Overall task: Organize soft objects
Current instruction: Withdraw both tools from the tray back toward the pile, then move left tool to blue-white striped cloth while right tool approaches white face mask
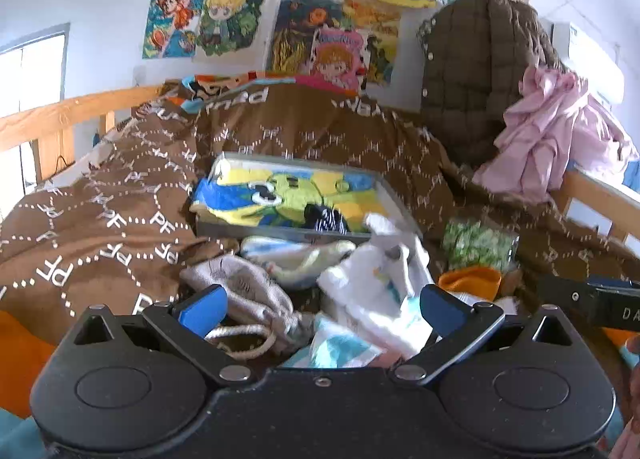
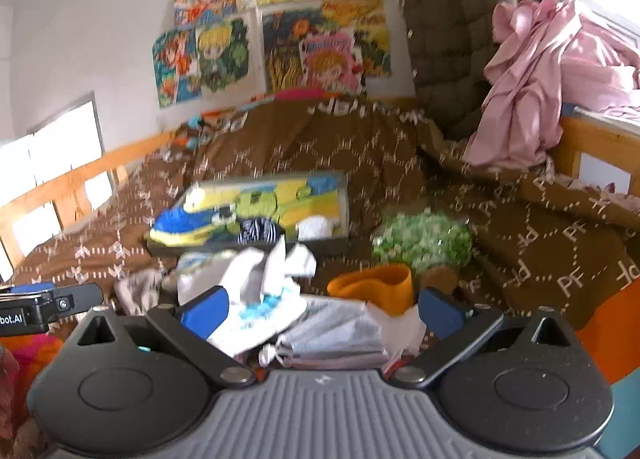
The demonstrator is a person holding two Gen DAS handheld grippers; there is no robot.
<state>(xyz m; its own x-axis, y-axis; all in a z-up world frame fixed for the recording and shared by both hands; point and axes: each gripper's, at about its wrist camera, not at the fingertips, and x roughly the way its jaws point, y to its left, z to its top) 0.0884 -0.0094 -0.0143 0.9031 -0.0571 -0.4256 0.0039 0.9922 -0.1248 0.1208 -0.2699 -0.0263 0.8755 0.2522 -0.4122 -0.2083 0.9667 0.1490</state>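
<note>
1. Covering most of the bed: a brown blanket (image 1: 120,195) printed with dotted white lines and "PF" letters, rumpled into folds, bottom left corner cut off by the gripper body.
2. Hanging against the wall at upper right: a quilted olive jacket (image 1: 476,71), lower part hidden behind the blanket ridge.
3. Draped over the wooden rail beside the jacket: a pink garment (image 1: 556,131), bunched, right edge lost at the frame border.
4. Lying on the blanket mid-bed: a shallow tray (image 1: 280,235) lined with a blue, yellow and green cartoon cloth, a dark striped item inside, near rim partly hidden by the heap; blurred in the right view.
5. Piled just in front of the tray: small soft objects (image 1: 372,283), white, grey and pale blue pieces tangled together, individual items hard to separate; a grey drawstring pouch (image 1: 248,291) at the left of the heap.
6. Sitting right of the heap: a green-and-white bundle (image 2: 420,239), too blurred to identify, with an orange piece (image 2: 376,287) touching it below.
7. Hovering low over the heap: left gripper (image 1: 320,309), blue pads spread wide, nothing between them.
8. Hovering likewise: right gripper (image 2: 324,309), pads spread wide; white cloth beneath, contact impossible to judge.
</note>
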